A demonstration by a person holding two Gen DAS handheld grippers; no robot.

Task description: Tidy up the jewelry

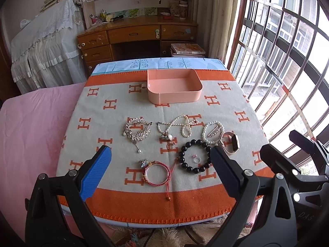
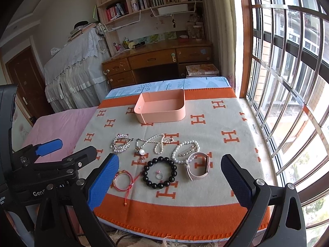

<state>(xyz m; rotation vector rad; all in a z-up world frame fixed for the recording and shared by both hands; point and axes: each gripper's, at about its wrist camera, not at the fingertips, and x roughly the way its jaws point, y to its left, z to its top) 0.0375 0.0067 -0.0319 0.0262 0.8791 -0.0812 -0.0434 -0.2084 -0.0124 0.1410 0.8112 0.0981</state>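
Your surface (image 1: 236, 107) is covered by an orange and grey blanket with H marks, pink bed to its left. A pink tray (image 1: 174, 97) sits at the far middle of the surface, nothing in it.

Your left gripper (image 1: 161, 165) hangs over the near edge, blue pads spread wide, holding nothing. Your right gripper (image 2: 170, 174) hangs beside it, also spread wide with nothing between the pads.

All the jewelry lies loose on the blanket, between the tray and the grippers, none of it in the tray:
- black bead bracelet (image 1: 190, 168) near middle, lying flat
- red cord bracelet (image 1: 157, 173) just left of it, cord tail trailing toward the near orange band
- pink watch (image 1: 231, 143) at the right, strap looped, touching the pearl bracelet (image 1: 206, 132)
- a metal pin (image 1: 214, 131) lies across that pearl bracelet
- pearl necklace (image 1: 181, 123) in the middle row, tangled, with a round pendant at its left end
- silver hair comb (image 1: 137, 129) at the left of that row, a pearl drop hanging toward you
- small ring (image 1: 197, 159) inside the black bead bracelet
- another small ring (image 1: 169, 145) just past the black beads, detail too small to tell
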